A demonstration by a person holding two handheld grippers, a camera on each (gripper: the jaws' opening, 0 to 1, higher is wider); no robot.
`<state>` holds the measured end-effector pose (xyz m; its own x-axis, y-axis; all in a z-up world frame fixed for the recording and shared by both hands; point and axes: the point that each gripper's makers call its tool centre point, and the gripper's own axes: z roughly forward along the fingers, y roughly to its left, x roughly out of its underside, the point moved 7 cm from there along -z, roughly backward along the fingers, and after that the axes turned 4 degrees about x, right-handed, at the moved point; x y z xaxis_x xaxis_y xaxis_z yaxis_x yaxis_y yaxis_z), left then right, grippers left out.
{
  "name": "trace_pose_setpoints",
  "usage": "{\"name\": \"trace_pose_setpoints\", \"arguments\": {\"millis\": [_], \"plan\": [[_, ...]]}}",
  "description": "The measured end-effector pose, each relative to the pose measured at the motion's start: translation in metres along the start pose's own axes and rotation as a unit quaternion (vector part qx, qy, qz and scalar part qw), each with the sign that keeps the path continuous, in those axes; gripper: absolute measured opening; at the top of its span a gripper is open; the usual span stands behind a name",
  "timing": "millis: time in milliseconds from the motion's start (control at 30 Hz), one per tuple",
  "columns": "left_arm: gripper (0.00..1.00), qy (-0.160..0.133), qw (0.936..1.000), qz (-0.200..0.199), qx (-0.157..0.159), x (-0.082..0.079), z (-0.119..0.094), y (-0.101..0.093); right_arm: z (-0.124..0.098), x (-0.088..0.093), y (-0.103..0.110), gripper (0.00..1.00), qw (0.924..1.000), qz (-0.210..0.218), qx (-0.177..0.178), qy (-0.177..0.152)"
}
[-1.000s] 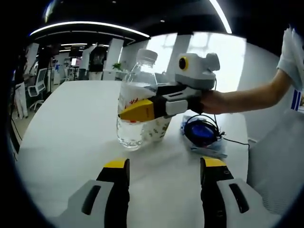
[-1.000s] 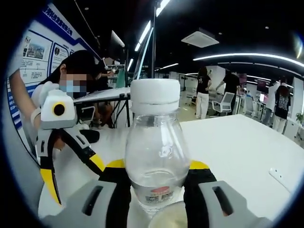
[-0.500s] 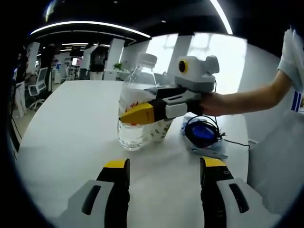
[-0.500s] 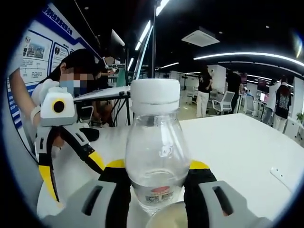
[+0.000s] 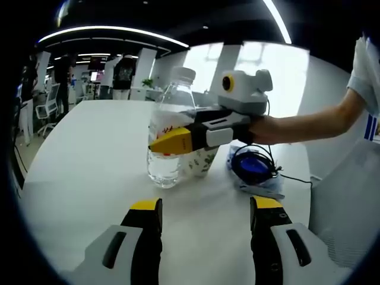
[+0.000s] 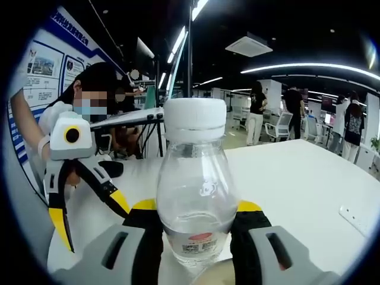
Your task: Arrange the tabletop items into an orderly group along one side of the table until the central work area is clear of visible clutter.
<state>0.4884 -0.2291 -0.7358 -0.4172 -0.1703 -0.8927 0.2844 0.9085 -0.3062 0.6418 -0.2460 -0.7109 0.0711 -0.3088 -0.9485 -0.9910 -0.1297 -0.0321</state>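
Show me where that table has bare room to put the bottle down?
The white table lies bare left of the water bottle, out to its far edge, and in front, toward the left gripper. Right of the bottle is crowded: a paper cup, then blue headphones with their cable.

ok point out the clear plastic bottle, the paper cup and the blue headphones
clear plastic water bottle (image 6: pixel 195 196): right gripper view, its shoulder
patterned paper cup (image 5: pixel 200 161): left gripper view, its side
blue headphones (image 5: pixel 251 166): left gripper view, an earcup

Big open office with a dark ceiling, long LED strip lights (image 5: pixel 113 31), a ceiling AC unit (image 6: pixel 257 45), swivel chairs (image 5: pixel 45 110), and info posters (image 6: pixel 44 59) on one wall.
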Motion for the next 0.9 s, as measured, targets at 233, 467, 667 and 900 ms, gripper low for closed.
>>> {"name": "trace_pose_setpoints", "arguments": {"millis": [233, 467, 667, 900], "plan": [[0.56, -0.001, 1.0, -0.001, 0.002, -0.0001, 0.0001, -0.0008, 0.0004, -0.0006, -0.0008, 0.41, 1.0, -0.005, -0.004, 0.003], [0.56, -0.001, 1.0, -0.002, 0.001, -0.0002, -0.0003, -0.001, 0.0, -0.0001, -0.0034, 0.41, 0.9999, -0.015, -0.002, 0.0], [0.56, 0.0, 1.0, -0.002, 0.001, -0.0001, -0.0003, -0.0017, -0.001, 0.001, -0.0054, 0.42, 0.9999, -0.011, -0.003, 0.0], [0.56, 0.0, 1.0, -0.002, 0.003, -0.0003, 0.0009, -0.0025, -0.0025, -0.0012, -0.0031, 0.42, 0.9998, -0.02, -0.003, 0.002]]}}
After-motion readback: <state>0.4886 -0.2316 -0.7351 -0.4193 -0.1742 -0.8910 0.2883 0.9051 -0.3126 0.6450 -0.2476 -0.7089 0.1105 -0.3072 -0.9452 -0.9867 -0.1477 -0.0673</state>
